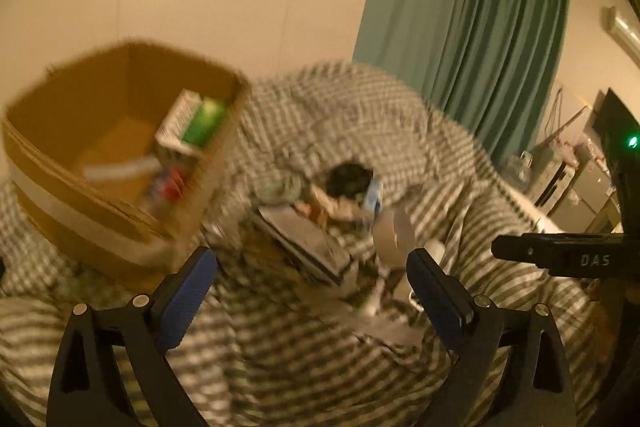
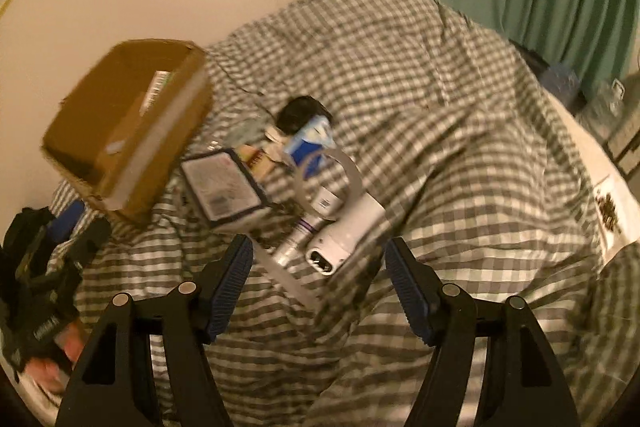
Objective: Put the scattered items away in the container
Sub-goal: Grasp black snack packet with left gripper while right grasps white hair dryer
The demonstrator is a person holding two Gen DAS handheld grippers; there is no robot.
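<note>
An open cardboard box (image 1: 100, 187) stands on the checked blanket at the left, with a green and white carton (image 1: 196, 123) inside. My left gripper (image 1: 310, 255) is open and empty above a flat packet (image 1: 304, 239) and a tape roll (image 1: 394, 235). In the right wrist view, the box (image 2: 160, 163) is at the left, with scattered items beside it: a flat packet (image 2: 224, 187), a blue and white carton (image 2: 312, 139), a black object (image 2: 300, 115), a tube (image 2: 296, 239) and a white device (image 2: 348, 227). My right gripper (image 2: 319, 245) is open above the device, not touching it.
The checked blanket (image 2: 460, 147) covers the whole bed in lumpy folds. A teal curtain (image 1: 480, 27) hangs behind, beside a bare wall. Shelves with clutter (image 1: 568, 171) stand at the far right. A hand (image 2: 56, 363) with the other gripper shows at the lower left.
</note>
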